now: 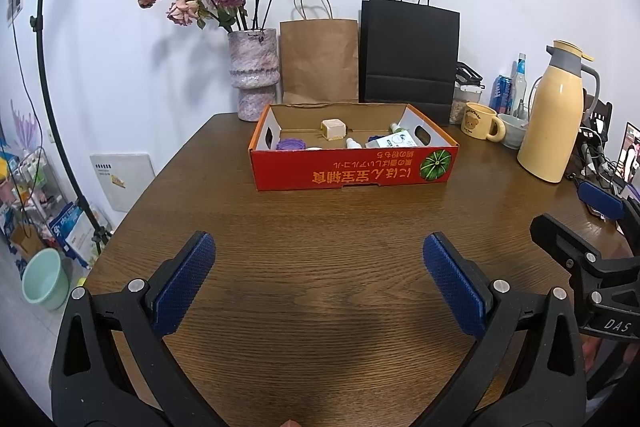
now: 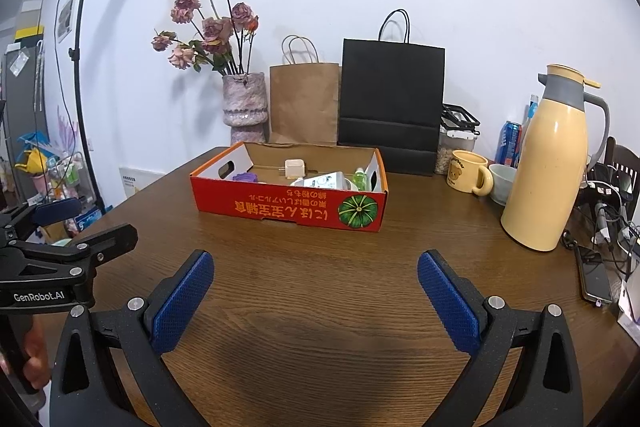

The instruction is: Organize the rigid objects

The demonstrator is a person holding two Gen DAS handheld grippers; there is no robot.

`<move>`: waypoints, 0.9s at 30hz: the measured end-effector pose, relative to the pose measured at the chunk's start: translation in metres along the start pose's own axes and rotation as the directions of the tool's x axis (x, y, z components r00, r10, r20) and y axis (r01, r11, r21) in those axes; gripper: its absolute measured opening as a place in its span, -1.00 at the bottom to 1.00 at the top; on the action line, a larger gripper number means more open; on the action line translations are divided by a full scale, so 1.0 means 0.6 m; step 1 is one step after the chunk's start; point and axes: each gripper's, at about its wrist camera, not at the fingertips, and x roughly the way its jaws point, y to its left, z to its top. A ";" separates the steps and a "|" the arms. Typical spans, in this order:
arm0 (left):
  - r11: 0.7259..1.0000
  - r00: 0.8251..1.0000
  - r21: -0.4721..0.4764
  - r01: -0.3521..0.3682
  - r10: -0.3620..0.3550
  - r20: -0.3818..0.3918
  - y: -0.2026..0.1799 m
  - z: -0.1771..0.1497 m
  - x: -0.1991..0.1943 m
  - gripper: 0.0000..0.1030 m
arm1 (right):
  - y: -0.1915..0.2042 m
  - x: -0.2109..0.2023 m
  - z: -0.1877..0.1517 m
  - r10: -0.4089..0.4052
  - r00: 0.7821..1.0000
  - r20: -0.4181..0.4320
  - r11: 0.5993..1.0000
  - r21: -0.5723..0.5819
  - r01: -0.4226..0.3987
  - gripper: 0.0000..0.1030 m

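A shallow red cardboard box (image 1: 352,171) (image 2: 288,207) stands on the wooden table (image 1: 320,247) (image 2: 320,287), well ahead of both grippers. Inside lie a cream cube-shaped charger (image 1: 333,128) (image 2: 295,168), a purple lid (image 1: 292,144) (image 2: 244,177), a white carton (image 1: 394,140) (image 2: 324,181), a small white dropper bottle (image 1: 353,143) and a green-and-white bottle (image 1: 397,127) (image 2: 361,175). My left gripper (image 1: 319,259) (image 2: 86,219) hovers open over bare wood. My right gripper (image 2: 316,277) (image 1: 576,211) is open too, with nothing between its fingers.
Behind the box stand a vase of dried roses (image 1: 253,75) (image 2: 244,107), a brown paper bag (image 1: 319,61) and a black paper bag (image 1: 409,55). At the right are a yellow thermos (image 2: 554,163), a bear mug (image 2: 468,173), a bowl, cans, cables and a phone (image 2: 596,277).
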 end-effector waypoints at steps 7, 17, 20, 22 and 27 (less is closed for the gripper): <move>1.000 1.000 -0.003 0.003 -0.003 -0.003 0.002 0.001 0.002 1.00 | 0.001 0.000 -0.002 -0.001 1.000 -0.003 1.000 0.002 0.001 1.00; 1.000 1.000 -0.011 0.007 -0.007 -0.009 0.004 -0.001 0.004 1.00 | 0.001 0.002 -0.001 -0.001 1.000 -0.007 1.000 0.003 0.001 1.00; 1.000 1.000 -0.014 0.012 -0.012 -0.009 0.005 -0.001 0.004 1.00 | 0.000 0.004 -0.003 -0.001 1.000 -0.009 1.000 0.003 0.001 1.00; 1.000 1.000 -0.014 0.013 -0.013 -0.010 0.006 -0.001 0.004 1.00 | 0.001 0.004 -0.004 -0.001 1.000 -0.010 1.000 0.004 0.001 1.00; 1.000 1.000 -0.016 0.015 -0.015 -0.013 0.007 -0.002 0.005 1.00 | 0.001 0.004 -0.004 -0.001 1.000 -0.010 1.000 0.004 0.001 1.00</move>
